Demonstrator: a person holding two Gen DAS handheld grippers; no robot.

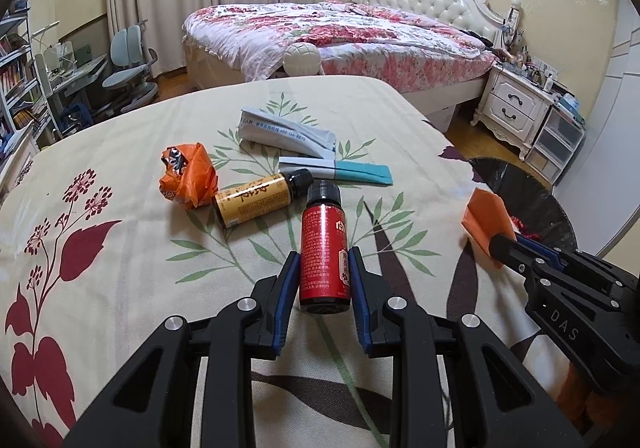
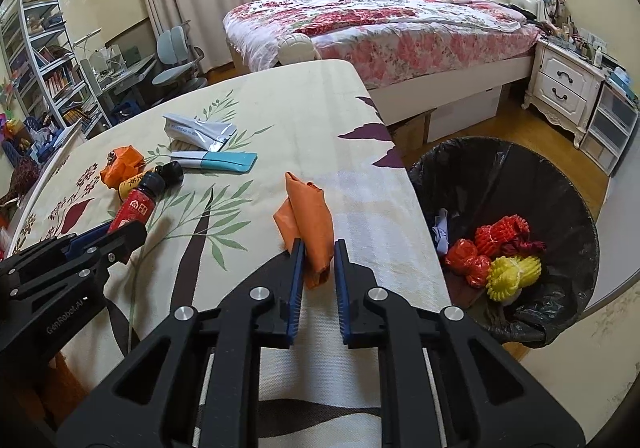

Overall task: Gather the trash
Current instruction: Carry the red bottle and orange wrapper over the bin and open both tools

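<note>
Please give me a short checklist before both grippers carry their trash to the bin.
1. Left gripper shut on the red bottle: ok.
2. Right gripper shut on the orange wrapper: ok.
3. Trash bin open, with room inside: ok.
4. Bin stands beside the table edge, on the right gripper's side: ok.
5. Yellow bottle lies apart from the red bottle: ok.
6. Red bottle cap tight: cannot tell.

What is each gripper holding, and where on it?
Left gripper clamps the red bottle around its lower body. Right gripper pinches the orange wrapper at its near end.
</note>
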